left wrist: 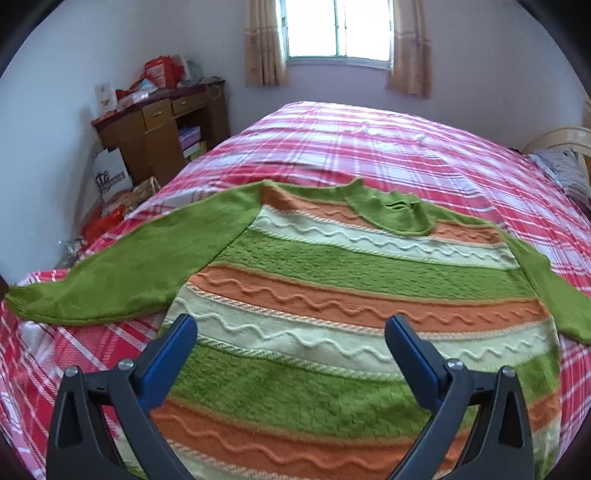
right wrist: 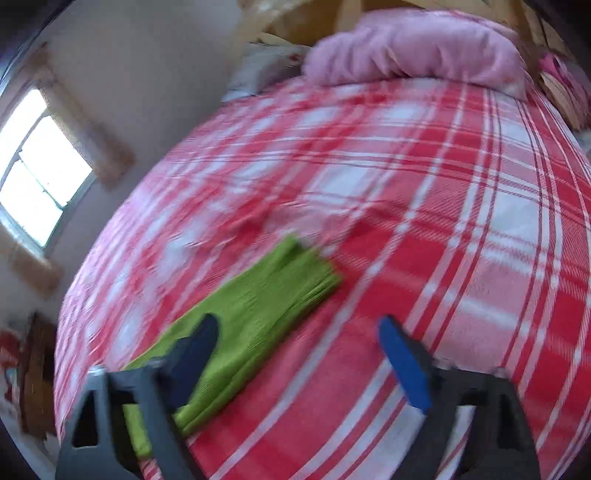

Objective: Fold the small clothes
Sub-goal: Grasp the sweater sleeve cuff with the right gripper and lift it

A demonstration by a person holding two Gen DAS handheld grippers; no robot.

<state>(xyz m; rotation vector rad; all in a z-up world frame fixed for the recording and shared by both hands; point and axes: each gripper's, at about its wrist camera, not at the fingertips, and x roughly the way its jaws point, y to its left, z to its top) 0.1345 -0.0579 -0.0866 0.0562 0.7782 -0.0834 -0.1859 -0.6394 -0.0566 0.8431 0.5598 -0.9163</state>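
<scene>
Home bedroom: plaid-covered bed (left wrist: pixel 388 147), curtained window (left wrist: pixel 338 29)

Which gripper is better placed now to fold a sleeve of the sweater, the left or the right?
Probably the right gripper: it is open, with the green sleeve end just ahead by one finger. The left gripper is open over the sweater's striped body, away from either cuff.

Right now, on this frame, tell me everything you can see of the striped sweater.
The sweater is a knitted pullover lying flat, face up, on the red plaid bedspread. Its body carries bands of green, orange and pale cream with raised wavy cording; the round collar and both long sleeves are plain green. The left-view sleeve stretches out toward the bed edge. In the blurred right wrist view the other sleeve's cuff lies on the bedspread. Nothing grips it; both grippers hover open.
</scene>
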